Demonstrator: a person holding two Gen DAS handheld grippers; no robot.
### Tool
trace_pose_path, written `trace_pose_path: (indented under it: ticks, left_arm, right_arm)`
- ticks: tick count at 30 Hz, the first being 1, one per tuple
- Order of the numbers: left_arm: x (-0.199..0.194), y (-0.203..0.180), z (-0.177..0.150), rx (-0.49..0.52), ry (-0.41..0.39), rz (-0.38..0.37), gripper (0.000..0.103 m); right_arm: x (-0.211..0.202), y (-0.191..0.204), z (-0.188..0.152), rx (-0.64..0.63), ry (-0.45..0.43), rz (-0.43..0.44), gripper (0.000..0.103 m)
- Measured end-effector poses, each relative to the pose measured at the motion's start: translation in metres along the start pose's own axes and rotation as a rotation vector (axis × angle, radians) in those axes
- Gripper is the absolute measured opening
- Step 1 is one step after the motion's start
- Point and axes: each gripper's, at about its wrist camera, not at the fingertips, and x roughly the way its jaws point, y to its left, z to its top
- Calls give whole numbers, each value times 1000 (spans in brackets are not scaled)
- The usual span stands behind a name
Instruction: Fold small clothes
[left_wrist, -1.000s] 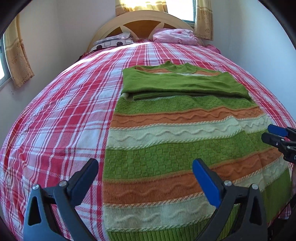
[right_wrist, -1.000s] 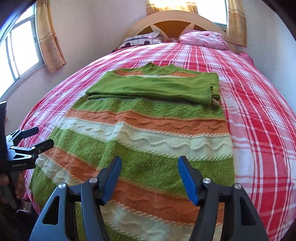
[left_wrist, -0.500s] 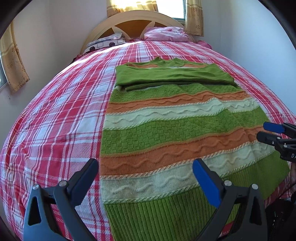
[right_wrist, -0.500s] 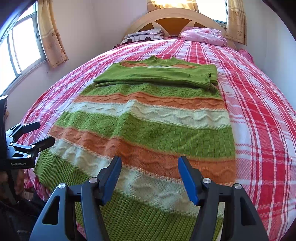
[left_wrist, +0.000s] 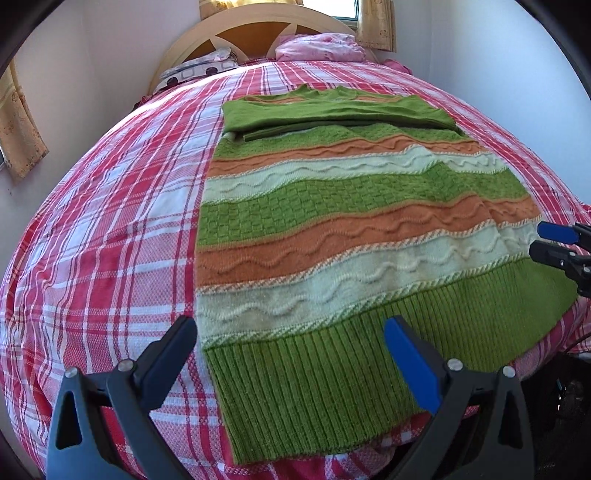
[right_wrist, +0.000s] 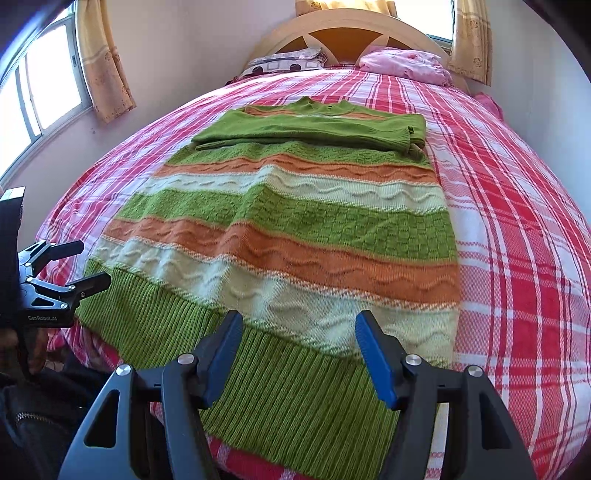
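A knitted sweater (left_wrist: 332, 229) with green, orange and cream stripes lies flat on the bed, its green sleeves folded across the chest at the far end; it also shows in the right wrist view (right_wrist: 295, 229). Its ribbed green hem (left_wrist: 314, 387) hangs near the bed's front edge. My left gripper (left_wrist: 288, 354) is open and empty, above the hem's left corner. My right gripper (right_wrist: 299, 350) is open and empty above the hem's right part (right_wrist: 288, 398). Each gripper also shows in the other view, the right gripper (left_wrist: 554, 243) and the left gripper (right_wrist: 85, 266).
The bed has a red and white plaid sheet (left_wrist: 110, 240) and a wooden headboard (left_wrist: 258, 33). A patterned pillow (left_wrist: 199, 72) and a pink bundle (left_wrist: 321, 46) lie at the head. Walls flank the bed; a window (right_wrist: 37, 85) with curtains is on the left.
Both grippers have pulled back toward the foot of the bed, so the sweater's ribbed hem and the bed's front edge have come into view. Both stay open.
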Motion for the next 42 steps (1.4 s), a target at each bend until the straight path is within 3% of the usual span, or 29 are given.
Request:
trace_pose_path:
  ticks: [10, 18, 22, 25, 30, 34, 39, 42]
  left_arm:
    - [-1, 7, -15, -6, 42, -35, 103]
    - [-4, 48, -28, -207, 53, -115, 101]
    - [0, 54, -32, -259, 76, -173, 90]
    - [7, 57, -37, -295, 108, -217, 75]
    - [6, 59, -40, -317, 109, -239, 70]
    - [5, 57, -39, -303, 114, -238, 60]
    - [2, 53, -40, -287, 142, -222, 60]
    - [2, 52, -41, -277, 139, -222, 50]
  right_arm:
    - [-12, 6, -21, -30, 19, -10, 64]
    - [-21, -12, -32, 12, -2, -58, 64]
    - [-22, -15, -34, 19, -4, -59, 64]
    - [-22, -16, -34, 19, -5, -59, 64]
    - [-23, -17, -35, 23, -8, -60, 64]
    - [-25, -19, -36, 31, -10, -63, 64]
    - [-38, -32, -39, 73, -32, -83, 64]
    - [-45, -45, -43, 117, -40, -104, 64]
